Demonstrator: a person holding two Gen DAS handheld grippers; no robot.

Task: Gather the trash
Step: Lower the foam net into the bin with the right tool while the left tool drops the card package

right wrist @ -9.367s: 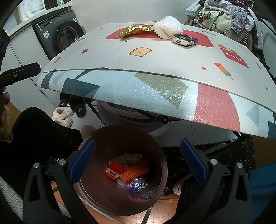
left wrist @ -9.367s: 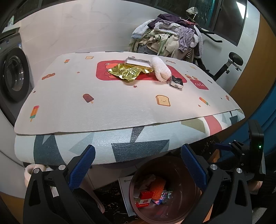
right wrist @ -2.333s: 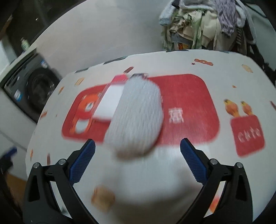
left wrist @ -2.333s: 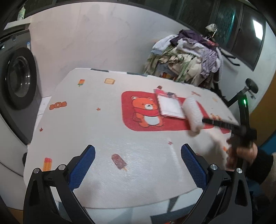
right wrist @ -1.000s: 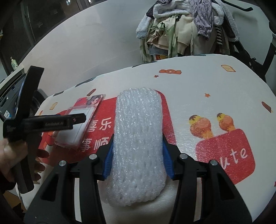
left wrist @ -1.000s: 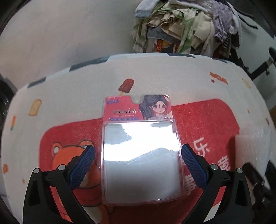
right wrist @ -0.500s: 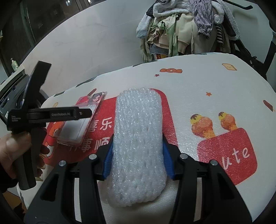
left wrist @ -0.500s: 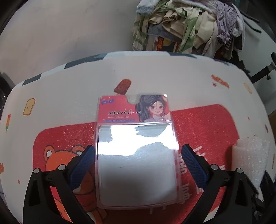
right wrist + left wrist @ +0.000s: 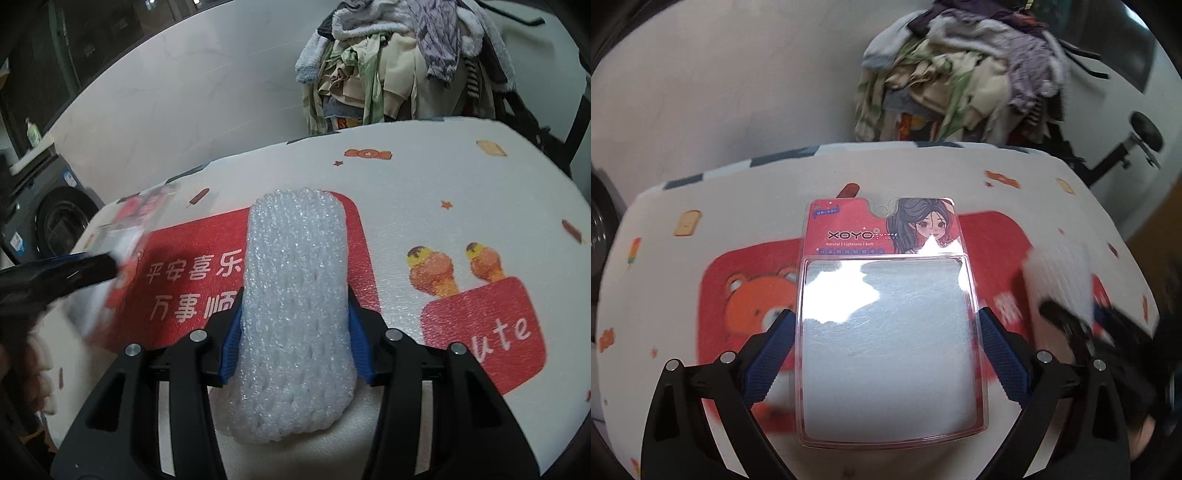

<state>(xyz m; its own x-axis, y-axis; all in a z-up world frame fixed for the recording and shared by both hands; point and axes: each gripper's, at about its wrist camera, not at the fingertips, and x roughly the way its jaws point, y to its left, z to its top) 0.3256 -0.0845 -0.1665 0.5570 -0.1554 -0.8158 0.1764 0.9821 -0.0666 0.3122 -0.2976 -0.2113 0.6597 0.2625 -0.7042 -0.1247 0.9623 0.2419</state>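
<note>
My left gripper is shut on a clear plastic blister pack with a red card printed with a girl's face; its blue pads press both side edges and the pack is lifted off the table. My right gripper is shut on a white foam net sleeve, held above the table. The foam sleeve also shows blurred in the left wrist view, and the blister pack shows blurred in the right wrist view. The trash bin is out of view.
The table wears a white printed mat with red patches. A heap of clothes stands behind the table, also in the right wrist view. A washing machine is at the left.
My left gripper has shut on the blister pack and lifted it. My right gripper keeps its grip on the foam sleeve; both grippers are moving, with blur at the frame edges.
</note>
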